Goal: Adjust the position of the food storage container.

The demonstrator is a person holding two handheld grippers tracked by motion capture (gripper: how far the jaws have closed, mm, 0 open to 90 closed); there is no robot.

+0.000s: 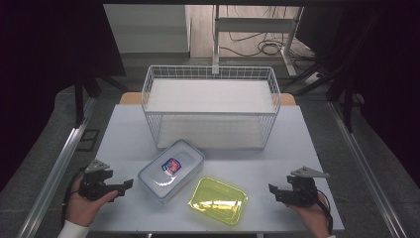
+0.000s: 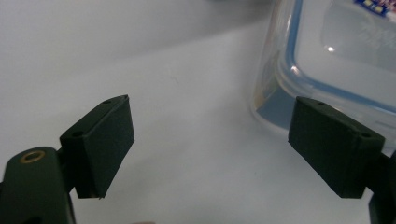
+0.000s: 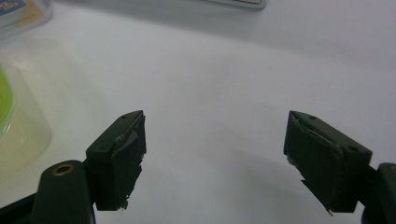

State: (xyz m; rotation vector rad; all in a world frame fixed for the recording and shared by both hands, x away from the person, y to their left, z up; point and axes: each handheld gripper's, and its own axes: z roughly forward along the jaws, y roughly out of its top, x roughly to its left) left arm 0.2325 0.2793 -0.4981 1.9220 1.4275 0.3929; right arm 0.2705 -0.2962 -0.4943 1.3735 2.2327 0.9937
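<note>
While resting low at left end of bench (image 1: 124,129), left hand-held gripper (image 1: 130,183) has jaws spread, nothing between them, tips just left of clear lidded box (image 1: 171,169). Box lies near bench middle, in front of white wire basket (image 1: 210,106), blue seal and label on lid. Yellow-green tray (image 1: 218,201) sits just right of box, slightly nearer person. Right hand-held gripper (image 1: 271,191) well right of box, past tray, jaws spread, empty.

The white table (image 1: 297,144) is lit evenly from above while the surroundings fall into near-black. Glare spots sit on the clear lidded container (image 2: 336,51). Both gripper views are soft; the table beyond the container blurs.
</note>
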